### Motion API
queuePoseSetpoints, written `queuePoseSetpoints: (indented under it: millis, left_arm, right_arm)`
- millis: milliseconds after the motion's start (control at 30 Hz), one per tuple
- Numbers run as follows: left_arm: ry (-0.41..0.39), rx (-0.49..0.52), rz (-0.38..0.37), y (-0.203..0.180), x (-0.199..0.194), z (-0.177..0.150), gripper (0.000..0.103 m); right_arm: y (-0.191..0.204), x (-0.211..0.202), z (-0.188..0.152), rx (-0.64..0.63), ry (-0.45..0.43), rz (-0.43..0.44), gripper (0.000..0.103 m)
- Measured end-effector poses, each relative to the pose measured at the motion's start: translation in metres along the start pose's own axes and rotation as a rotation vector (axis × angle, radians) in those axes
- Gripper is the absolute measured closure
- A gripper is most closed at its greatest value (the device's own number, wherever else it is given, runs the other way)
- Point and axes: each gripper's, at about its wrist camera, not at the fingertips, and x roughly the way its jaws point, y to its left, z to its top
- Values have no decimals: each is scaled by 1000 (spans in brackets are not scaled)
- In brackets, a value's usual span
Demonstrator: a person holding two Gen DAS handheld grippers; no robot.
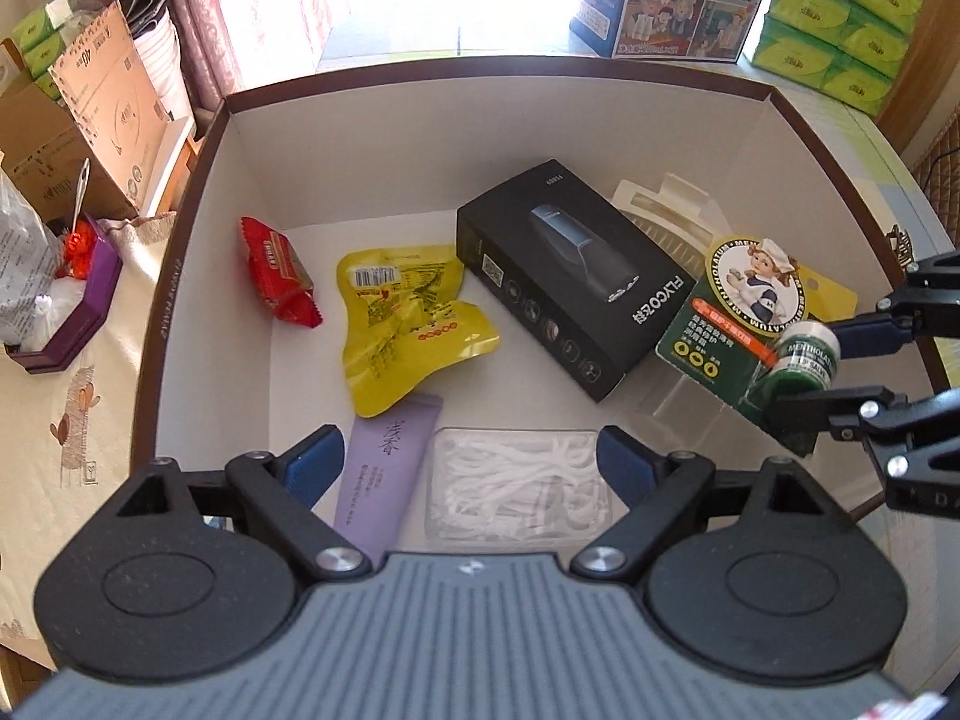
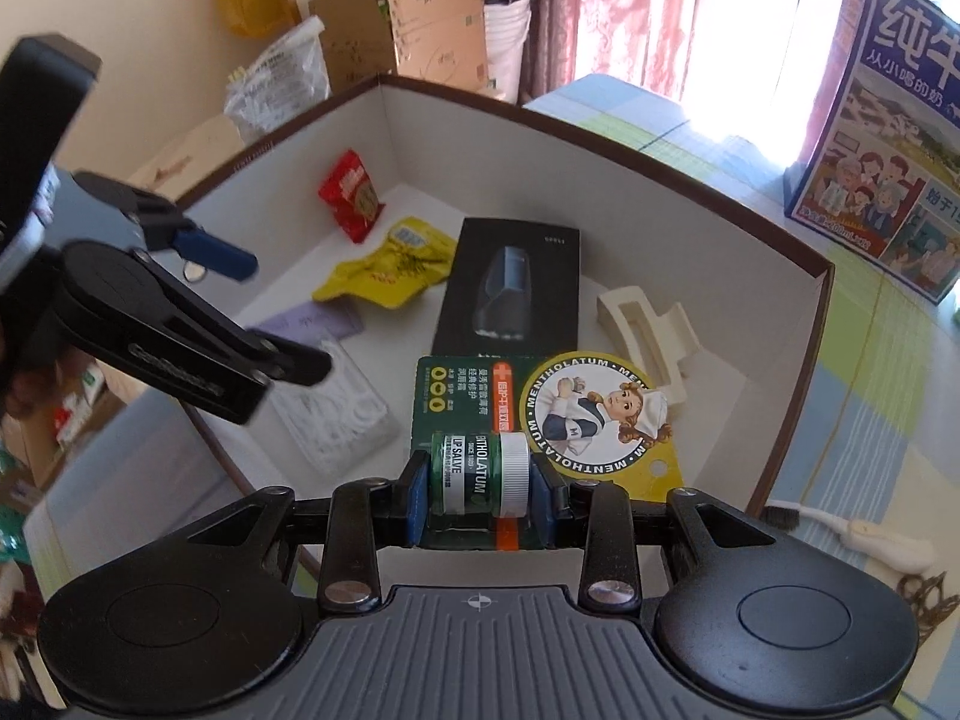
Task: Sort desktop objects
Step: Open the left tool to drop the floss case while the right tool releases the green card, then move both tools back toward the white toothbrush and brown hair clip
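The right gripper (image 2: 480, 495) clamps a green Mentholatum lip-salve jar on its printed card (image 2: 480, 471) above the white-lined cardboard box (image 1: 252, 138) (near its right wall). The left gripper (image 1: 462, 468) hangs spread wide over a clear floss-pick case (image 1: 519, 483) and lilac tube (image 1: 384, 468).

Ahead of the left tongs, in the box (image 1: 198, 180): 2 snack packs, 1 red (image 1: 279, 276) and 1 yellow (image 1: 408, 324). Also 1 black razor carton (image 1: 564, 282), 1 purple tube (image 1: 384, 468), 1 floss-pick case (image 1: 516, 486), 1 cream clip (image 2: 648, 324). Betw. the right tongs' fingers: 1 lip-salve card (image 2: 540, 402).
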Motion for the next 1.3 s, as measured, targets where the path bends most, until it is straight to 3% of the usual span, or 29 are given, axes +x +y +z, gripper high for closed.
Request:
queuePoseSetpoints:
  millis: [267, 300, 333, 367, 467, 533, 700, 1300]
  left_arm:
    - [-8, -7, 5, 3, -7, -3, 13]
    - [-10, -5, 5, 2, -8, -3, 11]
    - [-12, -2, 5, 2, -9, -3, 11]
    - [-14, 1, 5, 1, -10, -3, 11]
    - [-19, 9, 5, -2, -13, -4, 9]
    - [-22, 17, 8, -4, -16, -4, 5]
    - [-28, 30, 22, -9, -22, -4, 4]
    - [-73, 30, 60, -21, -52, -11, 3]
  right_arm:
    - [-12, 2, 2, -8, 22, -33, 68]
    - [-13, 1, 2, -5, 18, -38, 53]
    - [-13, -1, 2, -2, 11, -52, 29]
    - [-14, -4, 1, -2, -2, -62, 23]
    - [-15, -11, 2, 4, -15, -52, 17]
    - [-16, -13, 1, 14, -19, -62, 8]
    - [-17, -17, -2, 31, -29, -59, 2]
    - [-5, -39, -11, 30, -67, -56, 2]
